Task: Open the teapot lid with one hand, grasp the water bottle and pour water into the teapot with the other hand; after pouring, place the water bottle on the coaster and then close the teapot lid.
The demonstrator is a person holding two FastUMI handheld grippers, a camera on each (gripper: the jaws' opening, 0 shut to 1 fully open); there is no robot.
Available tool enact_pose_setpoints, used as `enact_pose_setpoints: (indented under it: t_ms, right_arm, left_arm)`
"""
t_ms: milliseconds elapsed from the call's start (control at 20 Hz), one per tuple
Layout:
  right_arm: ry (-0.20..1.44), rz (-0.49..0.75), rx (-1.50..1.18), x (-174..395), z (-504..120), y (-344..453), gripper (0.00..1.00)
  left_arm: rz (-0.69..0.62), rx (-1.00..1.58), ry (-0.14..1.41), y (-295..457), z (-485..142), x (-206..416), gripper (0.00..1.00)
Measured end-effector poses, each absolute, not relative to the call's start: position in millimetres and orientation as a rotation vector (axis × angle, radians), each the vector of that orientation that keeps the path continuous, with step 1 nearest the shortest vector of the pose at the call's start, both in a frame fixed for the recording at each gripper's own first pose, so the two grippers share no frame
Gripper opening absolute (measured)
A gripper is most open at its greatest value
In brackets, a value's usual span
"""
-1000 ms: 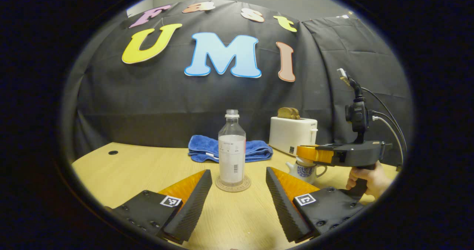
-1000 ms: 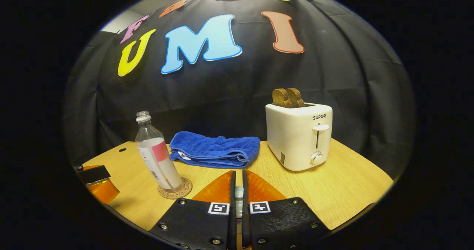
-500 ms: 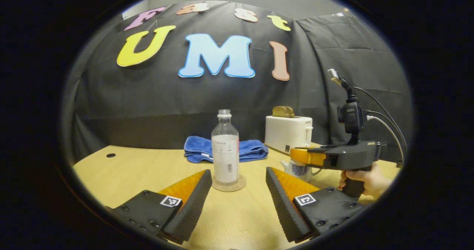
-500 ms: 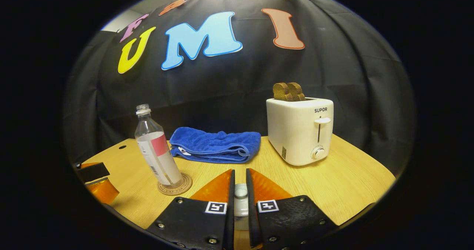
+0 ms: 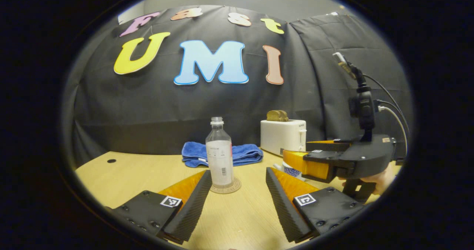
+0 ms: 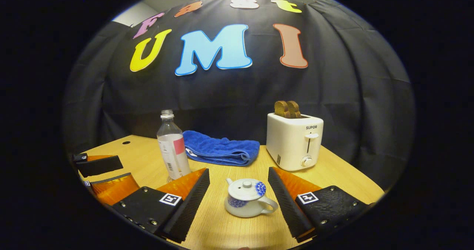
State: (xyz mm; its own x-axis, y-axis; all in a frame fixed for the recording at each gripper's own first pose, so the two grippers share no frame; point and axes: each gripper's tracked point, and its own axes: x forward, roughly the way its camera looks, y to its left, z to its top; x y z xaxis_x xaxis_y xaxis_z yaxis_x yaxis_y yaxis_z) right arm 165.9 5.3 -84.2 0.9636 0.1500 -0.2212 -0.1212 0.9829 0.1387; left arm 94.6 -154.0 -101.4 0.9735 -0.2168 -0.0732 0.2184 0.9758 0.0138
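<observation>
A small white teapot [image 6: 247, 198] with blue flowers stands on the wooden table with its lid on. My right gripper [image 6: 239, 196] is open, its fingers wide on either side of the teapot and touching nothing. The clear water bottle [image 6: 172, 150] stands uncapped on a round coaster [image 5: 226, 187], left of the teapot. My left gripper [image 5: 239, 194] is open and empty, short of the bottle [image 5: 219, 156]. In the left gripper view the right gripper [image 5: 314, 160] hangs at the right, hiding most of the teapot [image 5: 290, 171].
A folded blue towel [image 6: 220, 150] lies behind the bottle. A white toaster [image 6: 295, 140] with two slices of toast stands at the back right. A small hole [image 5: 111, 161] marks the table's far left. Black cloth walls close off the back.
My right gripper opened, let go of the lid knob and drew back, so the whole teapot with its lid on came into view. My left gripper pulled back from the bottle.
</observation>
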Motion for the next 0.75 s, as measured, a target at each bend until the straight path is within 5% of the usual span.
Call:
enact_pose_setpoints:
  t_ms: [750]
  right_arm:
    - [0.086, 0.132, 0.114, 20, -19, 1, 0.98]
  left_arm:
    - [-0.176, 0.063, -0.018, -161, -47, -16, 0.97]
